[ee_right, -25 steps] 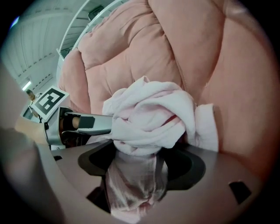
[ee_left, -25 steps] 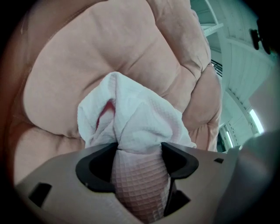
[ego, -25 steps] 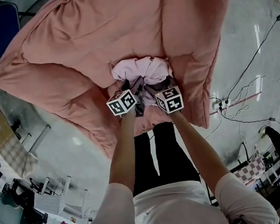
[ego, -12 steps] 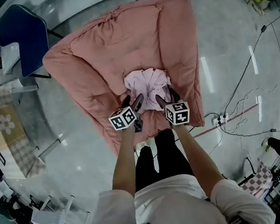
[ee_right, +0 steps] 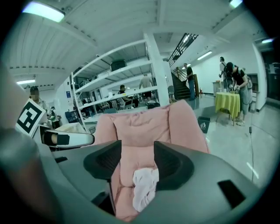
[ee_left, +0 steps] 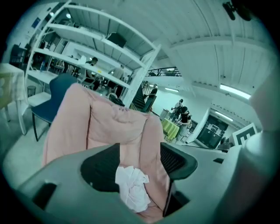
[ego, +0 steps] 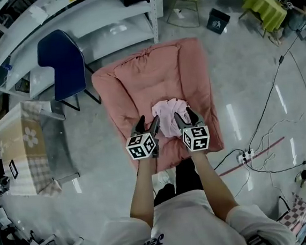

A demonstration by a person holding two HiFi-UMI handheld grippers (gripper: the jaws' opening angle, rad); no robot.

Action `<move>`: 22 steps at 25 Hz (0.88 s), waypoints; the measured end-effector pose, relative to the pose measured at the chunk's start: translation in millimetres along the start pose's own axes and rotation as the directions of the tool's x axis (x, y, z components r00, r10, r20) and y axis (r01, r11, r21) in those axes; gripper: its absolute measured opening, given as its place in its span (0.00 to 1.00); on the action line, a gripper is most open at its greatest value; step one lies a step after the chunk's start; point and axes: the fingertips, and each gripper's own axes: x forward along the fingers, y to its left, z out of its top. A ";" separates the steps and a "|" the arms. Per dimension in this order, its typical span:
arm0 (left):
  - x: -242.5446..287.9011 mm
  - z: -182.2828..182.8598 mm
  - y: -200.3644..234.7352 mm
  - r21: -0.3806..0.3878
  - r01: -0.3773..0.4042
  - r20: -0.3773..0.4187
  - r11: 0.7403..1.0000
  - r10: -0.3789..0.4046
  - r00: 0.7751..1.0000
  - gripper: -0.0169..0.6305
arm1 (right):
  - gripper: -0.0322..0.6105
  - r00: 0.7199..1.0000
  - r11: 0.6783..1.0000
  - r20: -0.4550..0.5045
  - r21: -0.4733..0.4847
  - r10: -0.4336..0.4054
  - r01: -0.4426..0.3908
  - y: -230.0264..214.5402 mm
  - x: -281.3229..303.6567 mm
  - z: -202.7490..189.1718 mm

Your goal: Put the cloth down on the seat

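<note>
A crumpled pale pink cloth [ego: 169, 115] lies loose on the sitting part of the big salmon-pink cushioned seat [ego: 148, 74]. My left gripper [ego: 148, 124] and right gripper [ego: 185, 116] hover side by side just in front of the cloth, clear of it. Both sets of jaws are closing with nothing between them. In the left gripper view the cloth [ee_left: 132, 187] shows beyond the gap between the dark pads [ee_left: 99, 168]. The right gripper view has the cloth [ee_right: 144, 186] low between its pads [ee_right: 174, 164], also at a distance.
A dark blue chair [ego: 64, 63] and white shelving [ego: 105, 16] stand behind the seat on the left. A flower-patterned box [ego: 28, 142] sits at far left. Cables and a power strip [ego: 246, 154] lie on the floor at right. A yellow-green table [ego: 262, 1] is far back.
Both grippers have drawn back from the seat, leaving the cloth lying on it. The head view has pulled away, so the whole seat and the room around it now show.
</note>
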 end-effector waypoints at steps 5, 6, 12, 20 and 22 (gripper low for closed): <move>-68.9 57.1 -27.5 0.014 -0.009 0.127 1.000 0.007 0.992 0.33 | 0.34 0.991 0.998 0.129 -0.053 0.025 -0.018 42.8 -49.8 65.6; -82.0 65.9 -34.3 0.031 -0.012 0.149 0.999 0.007 0.989 0.30 | 0.32 0.988 0.998 0.153 -0.059 0.034 -0.025 52.0 -60.1 77.3; -146.0 100.7 -67.2 0.188 -0.053 0.245 0.981 0.006 0.970 0.16 | 0.18 0.959 0.989 0.257 -0.120 0.116 -0.087 111.0 -110.1 121.9; -208.1 146.9 -87.1 0.245 -0.110 0.371 0.963 0.012 0.928 0.10 | 0.10 0.926 0.969 0.316 -0.199 0.207 -0.149 162.7 -152.2 147.7; -218.2 154.9 -86.4 0.257 -0.126 0.395 0.958 0.015 0.919 0.10 | 0.10 0.927 0.966 0.309 -0.209 0.213 -0.152 170.8 -154.4 146.7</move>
